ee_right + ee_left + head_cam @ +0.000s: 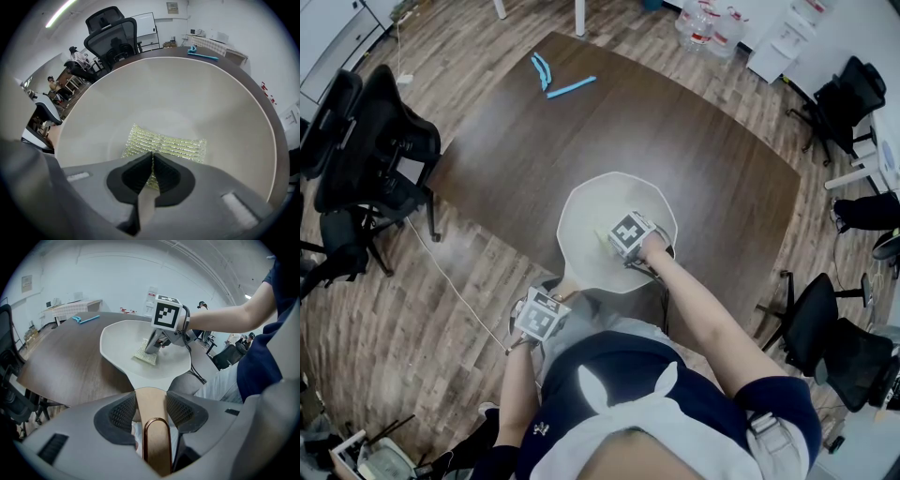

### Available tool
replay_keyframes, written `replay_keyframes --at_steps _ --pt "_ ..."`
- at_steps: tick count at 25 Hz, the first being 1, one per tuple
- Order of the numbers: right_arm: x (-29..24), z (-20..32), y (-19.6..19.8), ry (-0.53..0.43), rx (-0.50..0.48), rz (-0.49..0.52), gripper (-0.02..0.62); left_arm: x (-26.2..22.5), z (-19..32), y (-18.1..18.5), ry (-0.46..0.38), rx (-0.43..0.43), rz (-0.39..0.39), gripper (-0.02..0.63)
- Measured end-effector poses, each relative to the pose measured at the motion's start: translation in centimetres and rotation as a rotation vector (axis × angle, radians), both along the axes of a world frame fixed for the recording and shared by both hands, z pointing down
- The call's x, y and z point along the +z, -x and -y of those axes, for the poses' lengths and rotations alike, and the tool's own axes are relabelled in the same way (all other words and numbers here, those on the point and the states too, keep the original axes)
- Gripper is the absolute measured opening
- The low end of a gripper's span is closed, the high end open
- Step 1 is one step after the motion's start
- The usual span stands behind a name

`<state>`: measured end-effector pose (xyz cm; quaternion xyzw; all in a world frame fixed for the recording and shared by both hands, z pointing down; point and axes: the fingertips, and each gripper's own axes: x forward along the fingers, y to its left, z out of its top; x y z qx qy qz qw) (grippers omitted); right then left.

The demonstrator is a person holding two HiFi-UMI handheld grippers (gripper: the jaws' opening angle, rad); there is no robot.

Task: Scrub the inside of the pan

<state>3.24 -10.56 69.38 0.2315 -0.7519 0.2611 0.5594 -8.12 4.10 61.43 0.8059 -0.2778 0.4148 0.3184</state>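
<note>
Fingers (132,178) of the right gripper (152,161) pinch the edge of the scrub pad (169,143) lying in the pan (187,89); the left gripper (152,408) clamps the handle (151,397)

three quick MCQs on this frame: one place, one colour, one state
1. The scouring pad lies: A) on the table B) inside the pan C) on a chair
2. The pan's inside is: A) black B) red C) cream
3. The left tongs are: A) shut on the pan handle B) open, empty C) shut on the pad

B: it rests on the pan's bottom, pinched by the right tongs.
C: cream in every view.
A: both jaws press the handle.
</note>
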Motion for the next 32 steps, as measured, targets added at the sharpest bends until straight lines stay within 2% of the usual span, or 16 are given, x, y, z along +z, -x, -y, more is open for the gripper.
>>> replay_keyframes --at_steps 7,15,25,32 --pt "-0.1 -0.4 0.7 -0.047 -0.065 -0.055 0.011 0.2 0.0 0.1 0.004 0.005 0.003 0.209" --pt "-0.1 -0.6 1.2 -0.079 -0.088 -0.071 0.011 0.3 0.0 0.2 0.005 0.009 0.007 0.209" --pt "-0.5 -0.6 1.4 -0.082 -0.062 -0.003 0.015 0.1 0.0 0.0 0.006 0.008 0.004 0.209" --pt "-0.8 -0.4 1.7 -0.089 -0.112 0.005 0.035 0.2 -0.1 0.0 -0.001 0.016 -0.011 0.210"
